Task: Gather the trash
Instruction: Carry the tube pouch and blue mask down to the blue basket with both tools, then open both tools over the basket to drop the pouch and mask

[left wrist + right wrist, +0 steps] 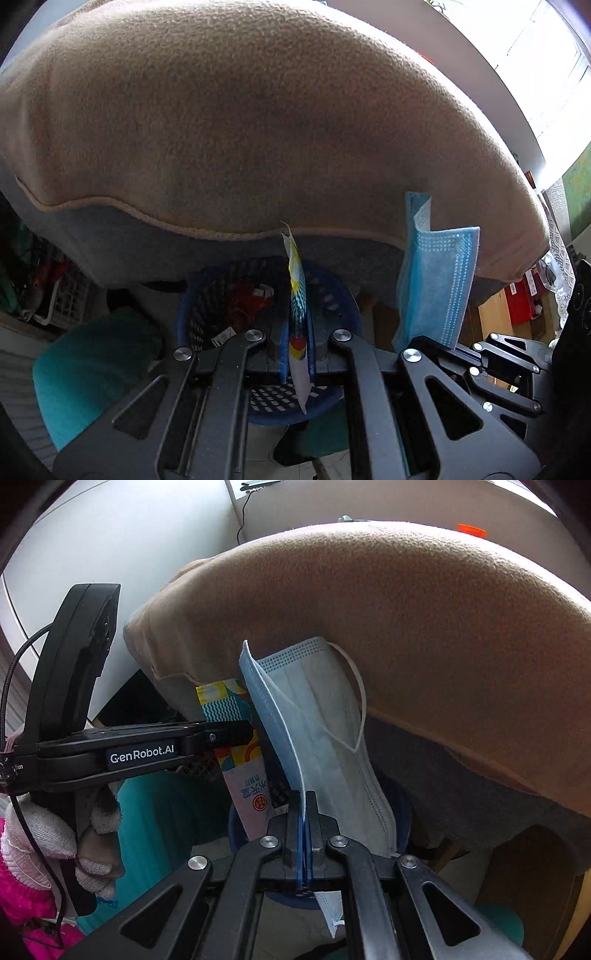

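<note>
Trash: printed wrapper (298,314) pinched edge-on in closed left tongs (299,354); blue face mask (325,738) clamped in closed right tongs (303,834). Both above blue mesh bin (207,306), near beige cushion (258,129). Risk: limp mask may snag the rim or fall outside when released.

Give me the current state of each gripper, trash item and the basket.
Left gripper: shut on the wrapper.
Wrapper: pinched, standing on edge over the basket.
Right gripper: shut on the mask.
Mask: pinched, folded, one ear loop hanging loose.
Basket: on the floor below, some trash already inside.
</note>
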`<action>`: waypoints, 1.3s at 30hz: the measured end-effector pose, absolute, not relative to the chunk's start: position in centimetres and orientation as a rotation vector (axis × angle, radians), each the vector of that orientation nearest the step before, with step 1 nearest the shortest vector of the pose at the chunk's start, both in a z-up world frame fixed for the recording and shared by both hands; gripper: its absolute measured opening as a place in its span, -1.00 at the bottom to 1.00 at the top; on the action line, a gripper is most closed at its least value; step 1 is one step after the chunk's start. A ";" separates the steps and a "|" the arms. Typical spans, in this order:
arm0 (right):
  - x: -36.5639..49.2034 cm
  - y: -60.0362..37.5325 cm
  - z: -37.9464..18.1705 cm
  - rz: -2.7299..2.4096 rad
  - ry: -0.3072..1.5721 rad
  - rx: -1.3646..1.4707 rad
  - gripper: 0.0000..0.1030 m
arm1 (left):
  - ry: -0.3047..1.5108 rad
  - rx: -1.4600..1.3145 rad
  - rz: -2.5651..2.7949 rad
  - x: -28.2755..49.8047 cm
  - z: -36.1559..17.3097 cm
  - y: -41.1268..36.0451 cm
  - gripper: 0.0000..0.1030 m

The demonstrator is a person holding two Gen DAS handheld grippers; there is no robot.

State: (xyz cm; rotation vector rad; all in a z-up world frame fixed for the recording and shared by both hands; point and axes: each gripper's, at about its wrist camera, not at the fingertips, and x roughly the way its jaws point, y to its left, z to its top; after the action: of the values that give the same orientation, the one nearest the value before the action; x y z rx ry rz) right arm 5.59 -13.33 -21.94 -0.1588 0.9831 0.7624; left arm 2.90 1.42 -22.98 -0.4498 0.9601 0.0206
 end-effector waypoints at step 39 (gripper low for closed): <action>8.2 -15.5 -24.9 0.617 1.081 -0.120 0.46 | 1.057 -0.404 0.069 5.0 -26.1 0.1 -0.11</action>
State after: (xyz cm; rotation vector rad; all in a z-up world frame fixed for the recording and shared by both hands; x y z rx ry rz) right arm 8.18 -15.54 -24.89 -0.1196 1.0809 0.6169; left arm 4.95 0.10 -26.14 -0.4041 1.0566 0.0693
